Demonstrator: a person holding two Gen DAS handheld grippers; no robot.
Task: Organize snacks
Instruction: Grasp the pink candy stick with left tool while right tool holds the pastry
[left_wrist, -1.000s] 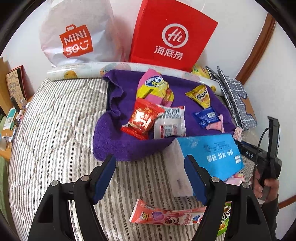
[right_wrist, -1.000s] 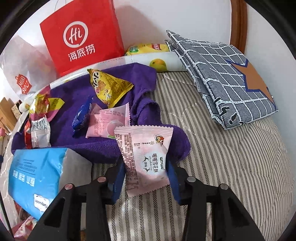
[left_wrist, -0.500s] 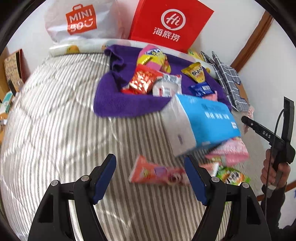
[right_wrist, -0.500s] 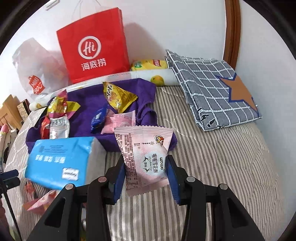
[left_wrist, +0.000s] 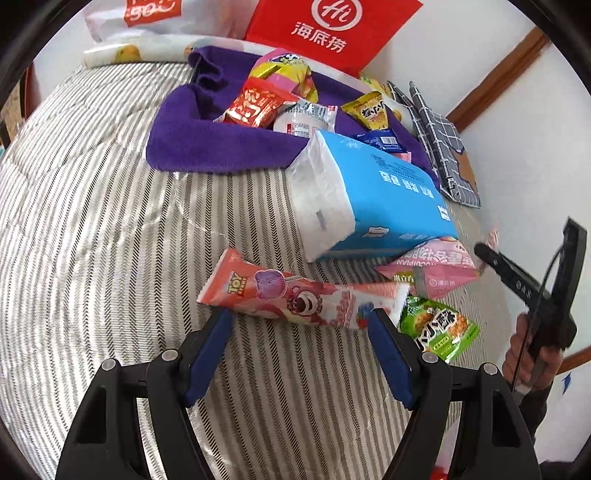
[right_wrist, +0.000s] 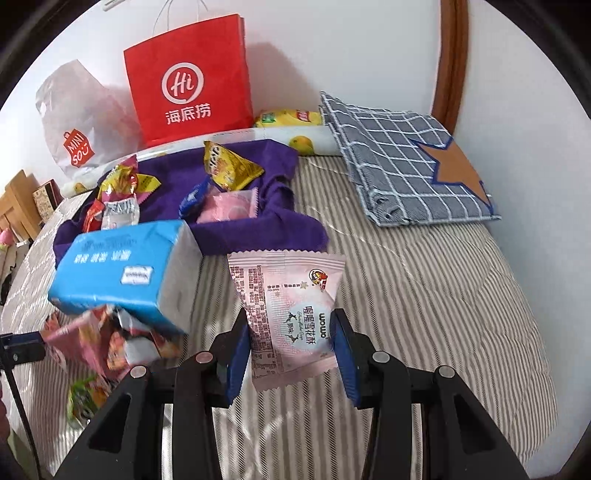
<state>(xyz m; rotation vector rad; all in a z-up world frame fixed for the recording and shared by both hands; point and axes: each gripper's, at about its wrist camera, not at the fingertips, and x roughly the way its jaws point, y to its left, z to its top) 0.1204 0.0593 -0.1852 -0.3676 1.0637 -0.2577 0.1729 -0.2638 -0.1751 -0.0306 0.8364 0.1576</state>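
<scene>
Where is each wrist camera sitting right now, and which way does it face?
Left wrist: behind the open left gripper, facing down the striped bed at the Toy Story packet; the right hand shows at the right edge.
Right wrist: behind the right gripper, shut on the pale pink snack packet, facing the wall.
Shared: blue tissue pack, purple towel, red bag.
</scene>
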